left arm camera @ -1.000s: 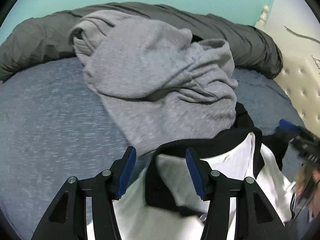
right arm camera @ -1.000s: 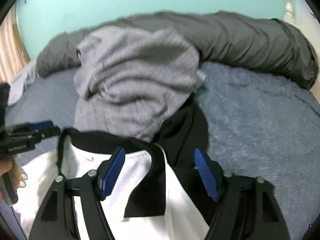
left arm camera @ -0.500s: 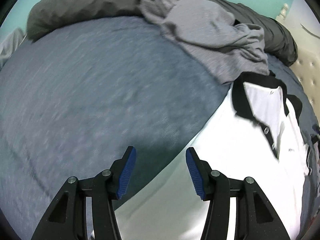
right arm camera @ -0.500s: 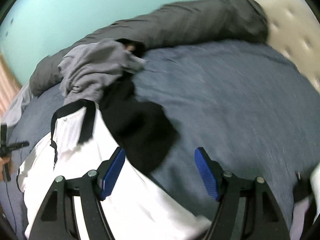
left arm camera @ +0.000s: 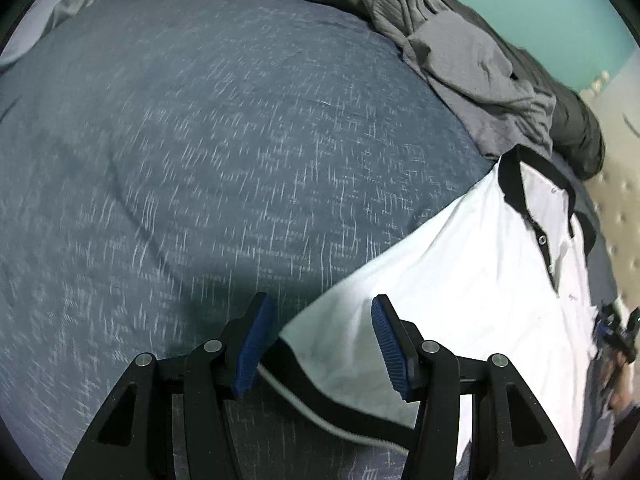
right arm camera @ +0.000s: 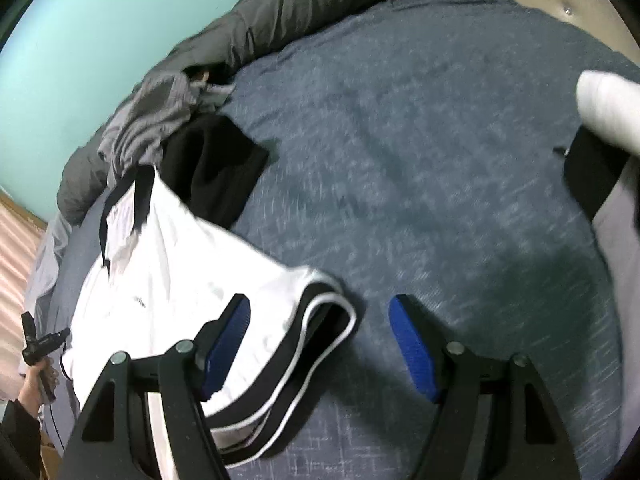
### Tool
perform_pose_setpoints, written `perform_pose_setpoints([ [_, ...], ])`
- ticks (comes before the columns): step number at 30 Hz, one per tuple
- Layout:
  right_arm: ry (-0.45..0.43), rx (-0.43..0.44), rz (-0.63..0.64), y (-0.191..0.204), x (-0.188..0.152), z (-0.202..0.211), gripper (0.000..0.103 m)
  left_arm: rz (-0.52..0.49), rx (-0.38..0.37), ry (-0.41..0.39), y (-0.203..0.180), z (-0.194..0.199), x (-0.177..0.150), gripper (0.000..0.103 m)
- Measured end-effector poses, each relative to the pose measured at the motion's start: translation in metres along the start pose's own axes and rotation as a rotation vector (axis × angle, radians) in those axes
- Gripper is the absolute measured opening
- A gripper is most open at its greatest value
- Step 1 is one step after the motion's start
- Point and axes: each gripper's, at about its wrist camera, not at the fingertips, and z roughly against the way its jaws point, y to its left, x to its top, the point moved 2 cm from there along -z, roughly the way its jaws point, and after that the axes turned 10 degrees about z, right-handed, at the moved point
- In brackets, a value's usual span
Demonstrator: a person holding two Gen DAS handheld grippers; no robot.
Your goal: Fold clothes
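A white polo shirt point(left arm camera: 460, 284) with a black collar and black-trimmed hem lies spread on the blue bedspread point(left arm camera: 200, 160). My left gripper point(left arm camera: 320, 340) is open over the shirt's lower left corner, its fingers on either side of the hem corner. In the right wrist view the same shirt point(right arm camera: 172, 264) lies to the left, one black sleeve point(right arm camera: 216, 172) sticking out. My right gripper point(right arm camera: 320, 352) is open above the bunched black-and-white hem point(right arm camera: 316, 328). A crumpled grey garment point(left arm camera: 464, 64) sits beyond the collar.
A dark grey duvet point(right arm camera: 288, 8) is rolled along the far edge by the teal wall. A beige tufted headboard point(left arm camera: 616, 208) lies at the right. Another white and black garment point(right arm camera: 604, 128) lies at the right edge. A person's hand point(right arm camera: 36, 380) holds the other gripper's handle.
Both grippers have pulled back from the shirt's collar down to its hem, left to the left corner and right to the right corner. Both stay open.
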Motion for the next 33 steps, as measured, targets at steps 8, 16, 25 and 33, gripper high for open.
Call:
perform_pose_setpoints([
  [8,-0.039,-0.013,-0.032,-0.002,-0.002,0.005,0.003,0.032,-0.009,-0.019,0.012,0.008,-0.002,0.007],
  [16,-0.120,-0.071,-0.055,-0.022,0.010,0.025,0.002,0.083,-0.003,-0.076,0.027,0.019,0.014,0.006],
  [25,-0.108,-0.154,-0.068,-0.042,0.027,0.016,0.002,0.123,0.032,-0.087,0.036,0.014,0.036,0.005],
  [33,-0.058,-0.176,-0.094,-0.047,0.027,-0.001,0.003,0.171,0.017,-0.043,0.044,-0.001,0.024,0.008],
])
